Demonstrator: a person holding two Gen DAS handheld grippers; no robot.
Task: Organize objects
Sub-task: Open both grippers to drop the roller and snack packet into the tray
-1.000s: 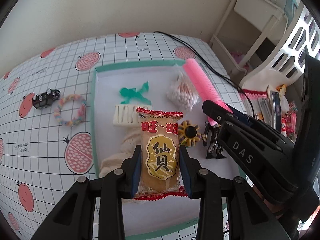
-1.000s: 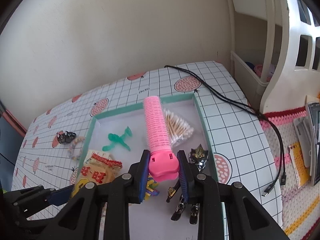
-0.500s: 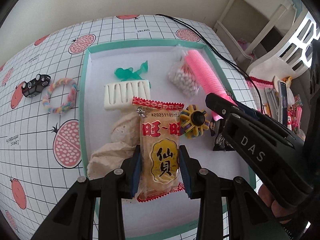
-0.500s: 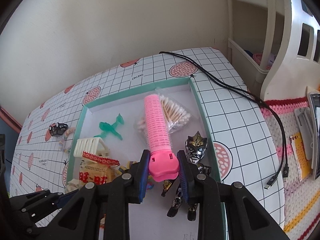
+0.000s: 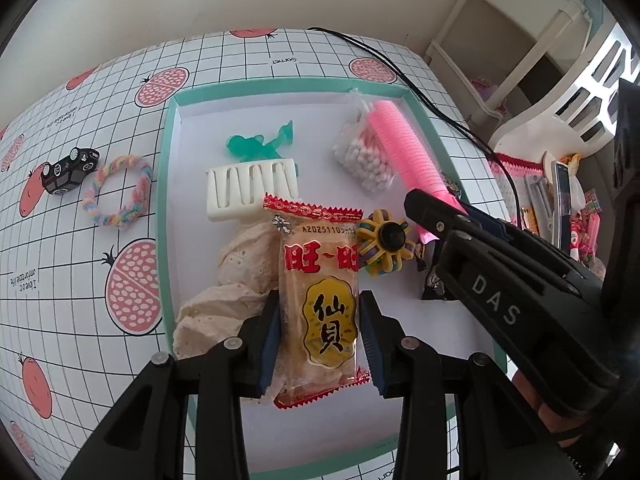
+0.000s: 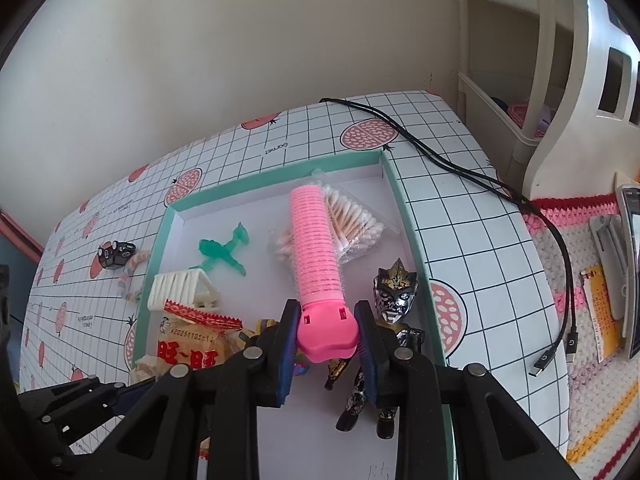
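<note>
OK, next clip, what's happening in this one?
A person holds a gripper in each hand over a teal-rimmed tray on a grid-patterned table. The left gripper is shut on a rice cracker packet, and the right gripper is shut on the base of a pink hair roller. Other items already lie in the tray; a toy car and a braided ring sit outside it.

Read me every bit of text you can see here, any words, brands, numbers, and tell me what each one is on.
"旺~旺" and "仙贝": red and black characters on the snack packet held in the left gripper.
"A2025110..." code near the packet's top; its last characters are unclear.
"DAS": white letters on the right gripper.
"Garnet": printed on the tablecloth, upside down.
Other tablecloth print and the paper at top right: too blurred to read.
</note>
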